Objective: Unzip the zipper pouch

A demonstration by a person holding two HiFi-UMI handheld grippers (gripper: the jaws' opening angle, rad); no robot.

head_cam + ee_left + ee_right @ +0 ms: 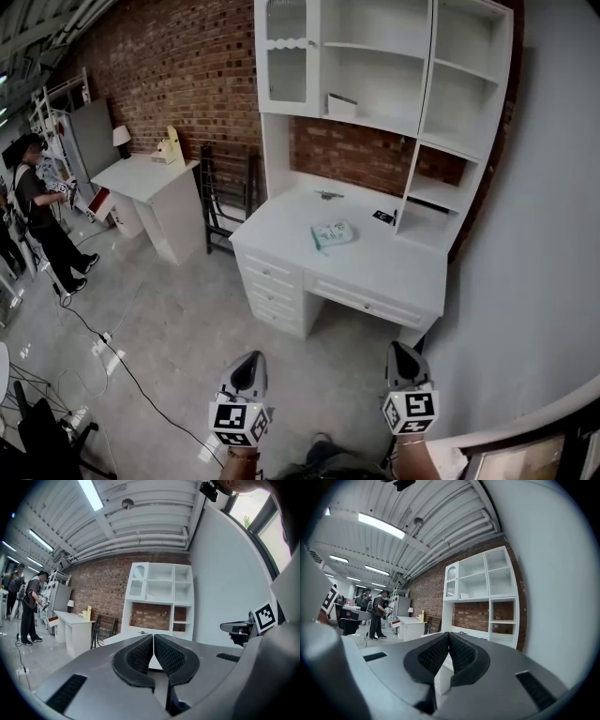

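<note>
A pale blue-green zipper pouch lies flat on the top of the white desk, near its middle. Both grippers hang well short of the desk, over the grey floor. My left gripper is at the lower middle of the head view, shut, with nothing between its pads. My right gripper is level with it to the right, also shut and empty, its pads touching. The pouch is hidden behind the jaws in both gripper views.
The desk carries a white hutch with open shelves. A small dark object and a black item lie at the desk's back. A second white table, a black chair, a floor cable and a person stand left.
</note>
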